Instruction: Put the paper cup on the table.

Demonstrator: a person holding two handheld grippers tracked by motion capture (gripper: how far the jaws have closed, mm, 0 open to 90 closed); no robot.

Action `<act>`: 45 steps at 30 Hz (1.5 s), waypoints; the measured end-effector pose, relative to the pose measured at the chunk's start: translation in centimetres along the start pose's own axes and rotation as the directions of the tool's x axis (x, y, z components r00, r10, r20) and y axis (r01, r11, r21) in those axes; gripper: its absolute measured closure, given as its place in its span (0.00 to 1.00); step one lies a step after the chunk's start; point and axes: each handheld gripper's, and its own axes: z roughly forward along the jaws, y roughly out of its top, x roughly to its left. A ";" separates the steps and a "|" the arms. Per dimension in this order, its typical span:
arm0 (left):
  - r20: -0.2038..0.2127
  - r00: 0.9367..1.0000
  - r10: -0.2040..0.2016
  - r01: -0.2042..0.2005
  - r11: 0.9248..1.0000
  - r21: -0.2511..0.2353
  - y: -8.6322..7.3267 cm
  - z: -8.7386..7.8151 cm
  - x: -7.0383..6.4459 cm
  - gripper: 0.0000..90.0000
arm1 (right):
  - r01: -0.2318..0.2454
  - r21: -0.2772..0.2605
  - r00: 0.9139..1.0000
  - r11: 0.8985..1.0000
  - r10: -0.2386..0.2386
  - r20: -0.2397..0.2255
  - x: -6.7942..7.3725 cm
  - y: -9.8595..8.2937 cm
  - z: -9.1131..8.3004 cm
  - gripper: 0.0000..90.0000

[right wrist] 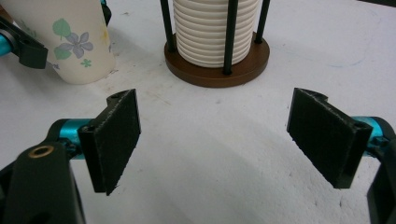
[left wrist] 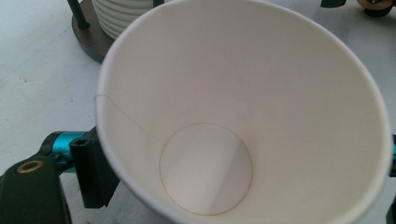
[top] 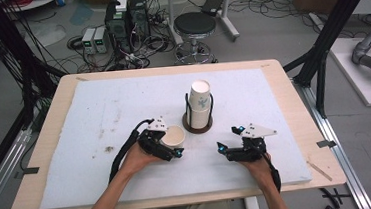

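So the left gripper (top: 169, 147) has its jaws closed around a single white paper cup with a little flower print on its side (top: 174, 136), mouth up and empty. It sits on the white foam mat (top: 99, 116) near the front edge, just left of the middle and just beside the dark round wooden cup holder with thin black rods (top: 198, 125), which carries the stack of the same white paper cups (top: 200, 103). Cup and holder look close but apart. In the right gripper view the cup's bottom seems to rest on the mat, though I can't be sure it bears any weight there.

The right gripper (top: 231, 144) is on the near right, jaws spread wide with nothing between them, pointing toward the holder.

On handling, my guess is the cup weighs next to nothing and has thin walls, so it'll crumple or go oval if you squeeze hard. The rolled rim is the stiffest bit, so grabbing across the upper wall just under it seems safest; lower down the taper could let it slip out upward. The surface looks matte, not slick, so the rough black pads (right wrist: 116, 140) should bite fine with light pressure. The left gripper view looks straight down into it and the rim looks round, so the squeeze seems gentle enough for now.
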 end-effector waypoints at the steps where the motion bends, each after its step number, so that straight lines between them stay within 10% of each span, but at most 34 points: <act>1: -0.009 1.000 -0.001 0.001 1.000 -0.014 -0.2 -0.1 -0.1 0.14 | 0.003 -0.001 1.000 1.000 -0.003 0.001 0.0 0.0 0.0 0.20; 29: -0.077 0.995 -0.056 0.047 0.992 -0.117 -3.4 -6.5 0.5 0.14 | 0.004 0.005 1.000 1.000 -0.004 -0.001 -0.1 0.0 0.1 0.20; 45: -0.196 0.966 -0.170 0.124 0.966 -0.225 -8.2 -11.6 2.2 0.15 | -0.002 -0.021 1.000 1.000 0.002 -0.007 -0.1 -0.1 -0.2 0.20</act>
